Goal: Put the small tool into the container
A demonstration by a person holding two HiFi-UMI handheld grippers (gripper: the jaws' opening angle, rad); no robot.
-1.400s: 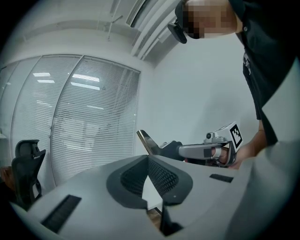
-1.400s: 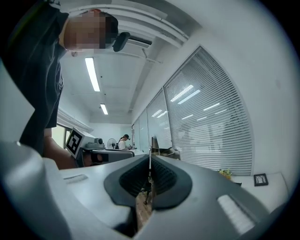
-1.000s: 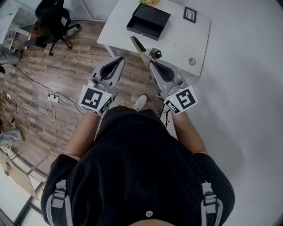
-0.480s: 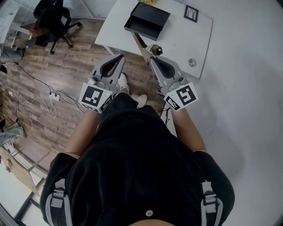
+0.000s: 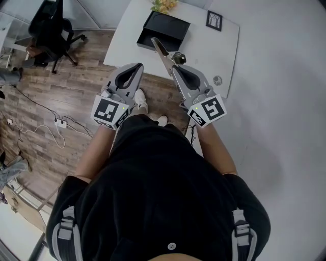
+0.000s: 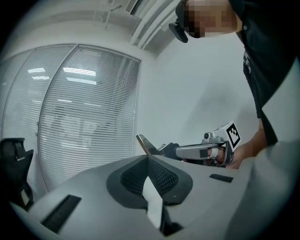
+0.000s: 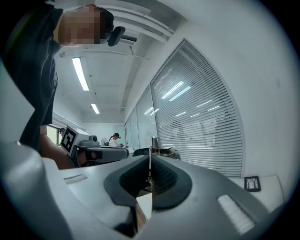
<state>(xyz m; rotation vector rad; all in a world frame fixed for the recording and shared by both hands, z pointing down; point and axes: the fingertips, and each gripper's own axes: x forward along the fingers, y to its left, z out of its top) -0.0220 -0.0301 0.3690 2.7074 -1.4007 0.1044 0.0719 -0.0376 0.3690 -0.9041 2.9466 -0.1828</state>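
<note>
A black open box, the container (image 5: 163,29), stands on the white table (image 5: 204,48) at the top of the head view. My right gripper (image 5: 174,69) is shut on the small tool (image 5: 162,51), a flat metal blade that sticks out of the jaws towards the box. Its tip lies over the box's near edge. In the right gripper view the blade (image 7: 151,149) stands thin between the closed jaws. My left gripper (image 5: 138,66) is shut with nothing in it, held over the wooden floor left of the table. The left gripper view shows the right gripper (image 6: 201,151) with the tool (image 6: 143,143).
On the table are a small framed picture (image 5: 214,20), a round item (image 5: 217,79) and yellow flowers (image 5: 163,5). A black office chair (image 5: 51,25) stands at the far left. Cables and a power strip (image 5: 60,123) lie on the wooden floor. A white wall runs along the right.
The person has stepped towards the table; a shoe now shows below the left gripper. The tool's tip has come nearer to the box's near edge. Both grippers stay shut.
</note>
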